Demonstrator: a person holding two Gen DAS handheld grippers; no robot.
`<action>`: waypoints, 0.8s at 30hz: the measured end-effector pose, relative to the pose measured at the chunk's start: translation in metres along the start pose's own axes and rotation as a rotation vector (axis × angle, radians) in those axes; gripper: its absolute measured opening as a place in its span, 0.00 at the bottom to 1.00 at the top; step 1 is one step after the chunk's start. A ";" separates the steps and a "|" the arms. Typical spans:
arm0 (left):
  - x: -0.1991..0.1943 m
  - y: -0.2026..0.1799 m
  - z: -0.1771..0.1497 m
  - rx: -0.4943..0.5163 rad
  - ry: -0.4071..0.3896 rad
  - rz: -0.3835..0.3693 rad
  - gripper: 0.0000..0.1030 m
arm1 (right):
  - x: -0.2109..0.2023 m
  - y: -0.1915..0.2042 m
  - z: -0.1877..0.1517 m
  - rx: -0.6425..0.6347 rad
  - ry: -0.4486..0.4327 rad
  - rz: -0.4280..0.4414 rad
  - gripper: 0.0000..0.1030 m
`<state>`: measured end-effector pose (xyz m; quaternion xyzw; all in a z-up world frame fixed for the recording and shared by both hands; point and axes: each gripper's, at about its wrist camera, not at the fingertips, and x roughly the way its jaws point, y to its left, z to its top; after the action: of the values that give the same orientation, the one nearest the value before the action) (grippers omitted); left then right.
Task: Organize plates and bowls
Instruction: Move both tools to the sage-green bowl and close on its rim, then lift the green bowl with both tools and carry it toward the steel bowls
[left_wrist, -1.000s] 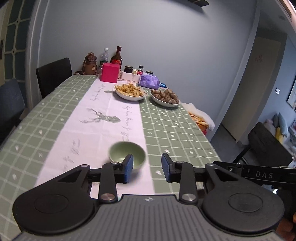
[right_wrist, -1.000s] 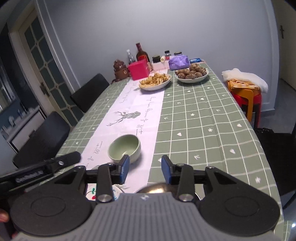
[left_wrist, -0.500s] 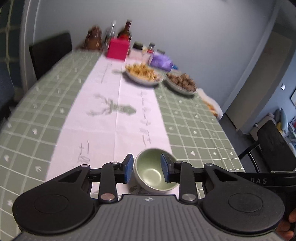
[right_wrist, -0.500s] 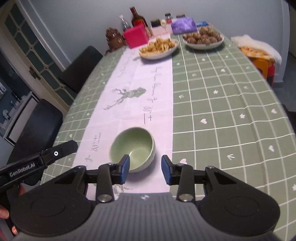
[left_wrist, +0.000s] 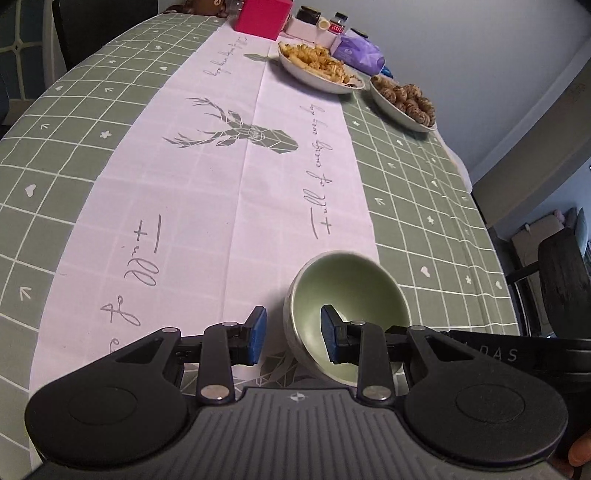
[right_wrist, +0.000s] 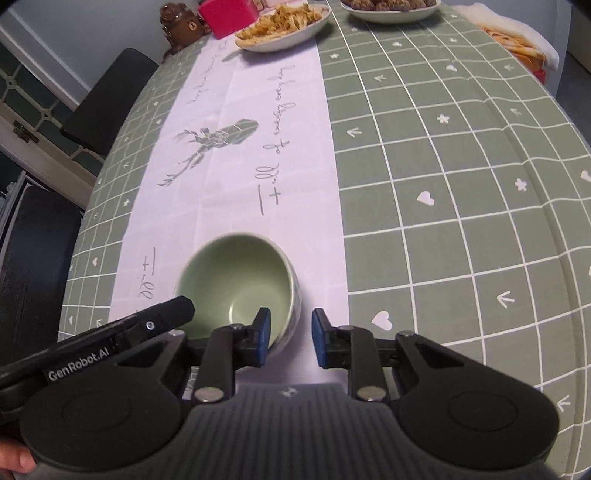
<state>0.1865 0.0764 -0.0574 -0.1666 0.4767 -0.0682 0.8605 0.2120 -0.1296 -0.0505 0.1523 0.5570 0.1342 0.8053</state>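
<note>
Left gripper (left_wrist: 290, 340): jaws spread, straddling the left wall of the small pale-green ceramic bowl (left_wrist: 347, 295); one blue pad inside, one outside.
Right gripper (right_wrist: 289, 342): jaws spread across the bowl's right wall in the same way.
Bowl (right_wrist: 236, 277): empty, on the white runner of the green checked tablecloth (right_wrist: 461, 184), near the table's front edge.
Writing: runner script reads "Full of", beside a grey deer print (left_wrist: 236, 127); the left gripper's body, in the right view, reads "GenRobot.AI".
Far end: white plate of fried strips (left_wrist: 317, 66), white plate of brown balls (left_wrist: 404, 103), pink box (left_wrist: 263, 16).
</note>
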 end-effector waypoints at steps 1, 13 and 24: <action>0.001 0.000 0.000 -0.002 0.003 0.005 0.33 | 0.001 0.000 0.001 0.003 0.003 0.003 0.20; 0.010 -0.007 0.001 0.002 0.024 0.035 0.11 | 0.010 0.003 0.005 0.010 0.016 -0.021 0.09; 0.012 -0.013 0.000 0.068 0.088 0.094 0.10 | 0.006 0.016 -0.001 -0.050 0.031 -0.047 0.09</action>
<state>0.1938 0.0608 -0.0622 -0.1117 0.5189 -0.0510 0.8459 0.2126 -0.1129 -0.0496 0.1169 0.5692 0.1313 0.8032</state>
